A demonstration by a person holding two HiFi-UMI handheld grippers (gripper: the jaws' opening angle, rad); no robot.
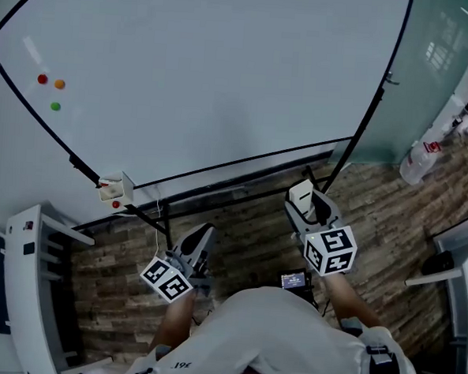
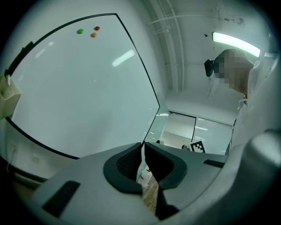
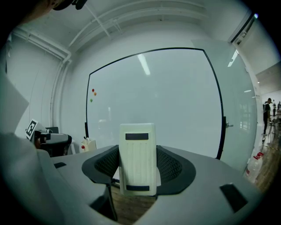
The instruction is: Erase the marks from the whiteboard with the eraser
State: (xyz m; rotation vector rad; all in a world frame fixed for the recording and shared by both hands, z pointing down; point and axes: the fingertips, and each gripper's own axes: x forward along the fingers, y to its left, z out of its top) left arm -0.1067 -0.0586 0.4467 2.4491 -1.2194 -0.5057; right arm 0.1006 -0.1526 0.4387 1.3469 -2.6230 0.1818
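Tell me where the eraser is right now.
The eraser is clamped in the right gripper, right of centre in the head view, just below the bottom edge of the whiteboard and apart from it.

We see our left gripper (image 2: 143, 147) with its jaws almost together. Only a thin slit is left between the tips, and nothing is held in it. Through the slit we see a white bottle (image 2: 144, 175) and a bit of wooden floor (image 2: 151, 197). The whiteboard (image 2: 79, 88) fills the left side. Near its top sit three small dots: a green magnet (image 2: 80, 31), a red magnet (image 2: 97, 28) and an orange magnet (image 2: 93, 34). A little pale box (image 2: 8, 99) hangs at the board's left edge. A person (image 2: 263, 101) in white stands on the right, under a long ceiling light (image 2: 235, 41).
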